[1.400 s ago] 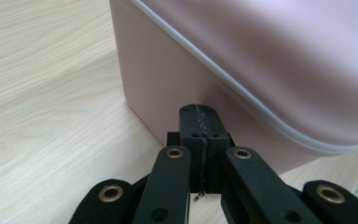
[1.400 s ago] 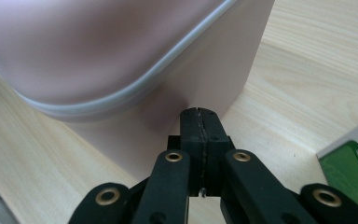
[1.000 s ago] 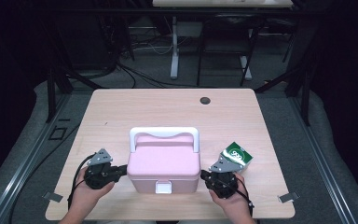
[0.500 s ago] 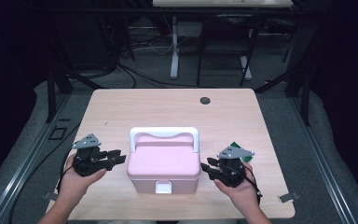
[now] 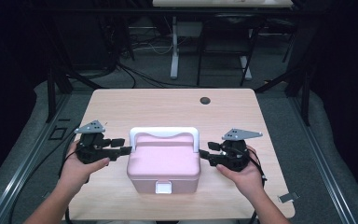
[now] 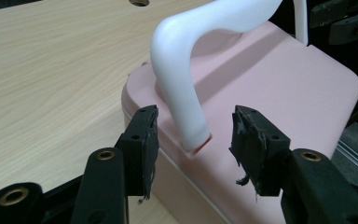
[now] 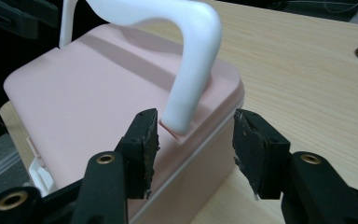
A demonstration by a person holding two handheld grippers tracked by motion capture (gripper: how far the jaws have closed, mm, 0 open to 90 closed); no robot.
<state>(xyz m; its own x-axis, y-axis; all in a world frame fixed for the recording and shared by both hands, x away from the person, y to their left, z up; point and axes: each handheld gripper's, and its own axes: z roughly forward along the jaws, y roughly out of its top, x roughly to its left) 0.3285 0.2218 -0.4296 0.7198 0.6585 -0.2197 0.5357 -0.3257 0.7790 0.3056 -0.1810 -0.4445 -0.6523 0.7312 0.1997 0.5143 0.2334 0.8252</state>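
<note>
Meanwhile, the left tool (image 5: pixel 123 145) hovers just off the left end of a pink box (image 5: pixel 164 164), its jaws spread with nothing clamped between them; they have just been opening. In the left gripper view, the worn black pads (image 6: pixel 146 140) frame the foot of the box's white handle (image 6: pixel 186 84) where it meets the lid, clear of it on both sides. The right tool (image 5: pixel 206 154) mirrors that pose off the box's right end, its jaws likewise parted and just opened, gripping nothing. In the right gripper view, its pads (image 7: pixel 145 140) stand either side of the handle's other foot (image 7: pixel 186 100) and the rounded lid corner, apart from both. A person's hands (image 5: pixel 81 163) hold the tools from below, forearms entering at the bottom of the high view, with a grey three-cornered plate (image 5: pixel 89 127) riding on top of each tool.

The pink box sits on the near half of the pale wooden surface (image 5: pixel 168 105), roughly centred between the two tools, lid closed, its handle standing upright along the far edge of the lid and a white latch (image 5: pixel 163 187) on its near face. A dark round hole (image 5: pixel 205 100) marks the surface's far side. Beyond lie a dim floor, cables and black frame legs.
</note>
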